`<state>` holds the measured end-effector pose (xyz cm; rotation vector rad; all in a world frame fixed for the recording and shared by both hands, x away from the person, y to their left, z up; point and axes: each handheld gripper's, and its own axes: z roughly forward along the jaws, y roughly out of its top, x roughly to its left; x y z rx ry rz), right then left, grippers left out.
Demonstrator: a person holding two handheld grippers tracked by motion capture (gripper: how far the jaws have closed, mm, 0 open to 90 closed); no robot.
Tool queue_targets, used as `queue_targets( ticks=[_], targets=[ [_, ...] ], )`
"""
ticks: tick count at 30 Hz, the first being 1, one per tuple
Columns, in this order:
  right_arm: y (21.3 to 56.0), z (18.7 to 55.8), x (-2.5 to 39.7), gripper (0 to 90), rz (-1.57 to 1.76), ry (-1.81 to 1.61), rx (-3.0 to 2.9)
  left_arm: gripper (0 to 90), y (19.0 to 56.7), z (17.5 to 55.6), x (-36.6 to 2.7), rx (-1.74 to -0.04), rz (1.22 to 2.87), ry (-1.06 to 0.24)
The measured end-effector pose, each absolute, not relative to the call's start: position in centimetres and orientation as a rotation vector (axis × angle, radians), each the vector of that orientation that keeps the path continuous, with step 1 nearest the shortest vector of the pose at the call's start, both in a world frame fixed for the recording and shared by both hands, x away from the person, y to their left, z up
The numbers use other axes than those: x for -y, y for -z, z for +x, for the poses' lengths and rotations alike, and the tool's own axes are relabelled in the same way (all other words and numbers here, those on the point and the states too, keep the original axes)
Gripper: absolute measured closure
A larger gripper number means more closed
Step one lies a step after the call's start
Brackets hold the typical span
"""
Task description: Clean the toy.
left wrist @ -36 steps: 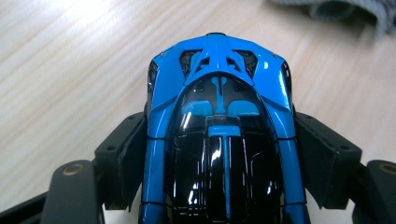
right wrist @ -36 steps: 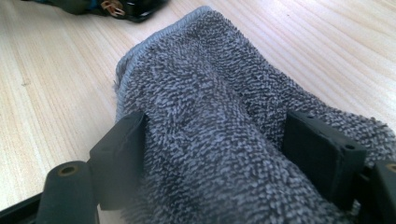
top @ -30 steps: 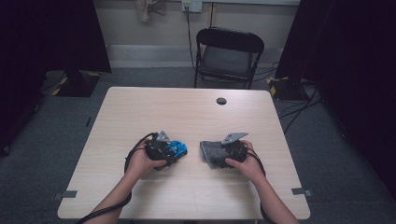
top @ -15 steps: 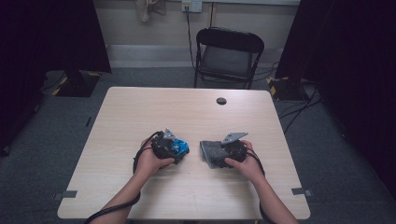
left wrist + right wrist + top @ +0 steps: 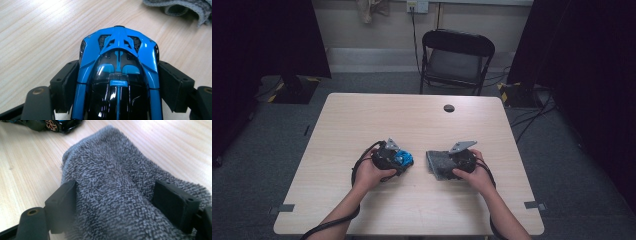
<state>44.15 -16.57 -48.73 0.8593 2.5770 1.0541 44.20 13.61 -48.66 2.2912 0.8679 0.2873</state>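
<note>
Toy car: glossy blue, black canopy (left claw clamps it) | right claw grips grey cloth

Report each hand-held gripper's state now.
Left hand-held gripper: shut on the blue toy car.
Right hand-held gripper: shut on the grey towel.

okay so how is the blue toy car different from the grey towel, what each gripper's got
The toy car is glossy blue and black with a hard, moulded shell; the towel is matte grey, fuzzy and soft. The car keeps its shape between the left gripper jaws; the towel bunches between the right gripper jaws. Both are clamped from two sides, close over the table.
</note>
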Motion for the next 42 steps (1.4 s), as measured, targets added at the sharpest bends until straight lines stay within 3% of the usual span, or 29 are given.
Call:
queue_targets(
  ticks=[15,30,32,38,42],
  targets=[
    [46.2,44.5,16.8,19.6,0.757,-1.070,-2.609,24.6,47.4,43.7,-14.4,-0.845,2.276,-0.274],
    [48.3,44.6,17.0,23.7,0.777,-0.944,-2.663,24.2,48.6,43.8,-13.9,-0.841,2.327,-0.270],
    [48.6,44.6,16.8,26.8,0.792,-0.932,-2.649,24.0,48.5,43.8,-13.8,-0.843,2.333,-0.270],
    [48.4,44.4,16.3,60.1,0.921,-0.934,-2.575,20.4,48.4,44.0,-13.7,-0.831,2.309,-0.294],
    [48.2,44.4,15.5,68.2,0.976,-0.910,-2.556,19.6,47.7,44.1,-13.5,-0.833,2.275,-0.296]
  ],
)
